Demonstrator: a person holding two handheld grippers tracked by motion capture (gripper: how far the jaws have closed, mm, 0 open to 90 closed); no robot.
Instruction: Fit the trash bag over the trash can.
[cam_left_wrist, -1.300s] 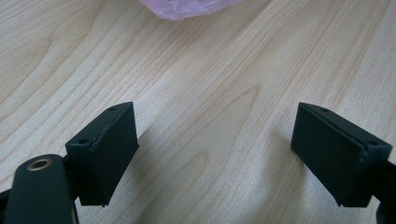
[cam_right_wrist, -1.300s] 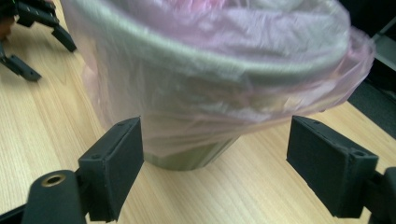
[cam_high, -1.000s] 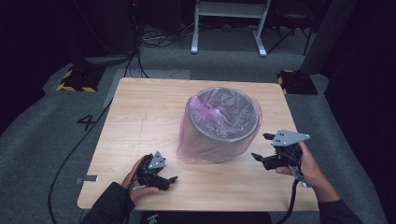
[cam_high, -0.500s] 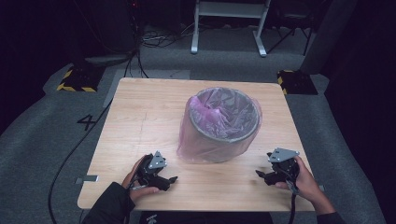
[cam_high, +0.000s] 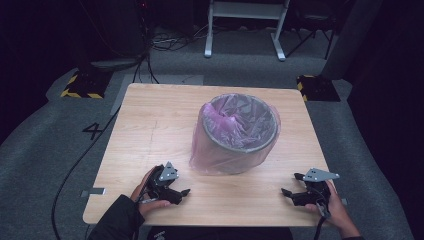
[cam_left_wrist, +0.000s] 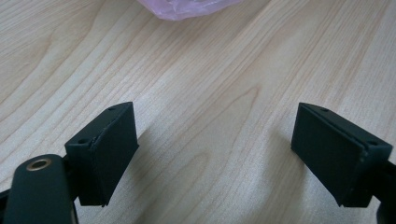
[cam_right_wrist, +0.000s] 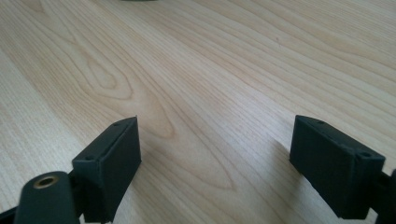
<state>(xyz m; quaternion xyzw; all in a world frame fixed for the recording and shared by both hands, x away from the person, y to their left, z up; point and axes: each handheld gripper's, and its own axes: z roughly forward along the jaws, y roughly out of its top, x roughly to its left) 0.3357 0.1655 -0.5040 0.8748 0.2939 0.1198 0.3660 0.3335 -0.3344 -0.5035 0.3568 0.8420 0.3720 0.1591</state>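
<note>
A: Where's the bin (cam_high: 240, 134)?

B: Mid-table (cam_high: 150, 125), upright, lined with a pink bag (cam_high: 220, 155) folded over its rim; the bin's bottom is hidden.

A: And the grippers?

B: Left gripper (cam_high: 184, 192) low near the front edge, jaws wide, empty; its own view cuts the bag off at the top. Right gripper (cam_high: 290, 186) at the front right, also wide and empty, well apart from the bin.

Bright, evenly lit table (cam_high: 150, 125), dark surroundings, soft near-field blur.
</note>
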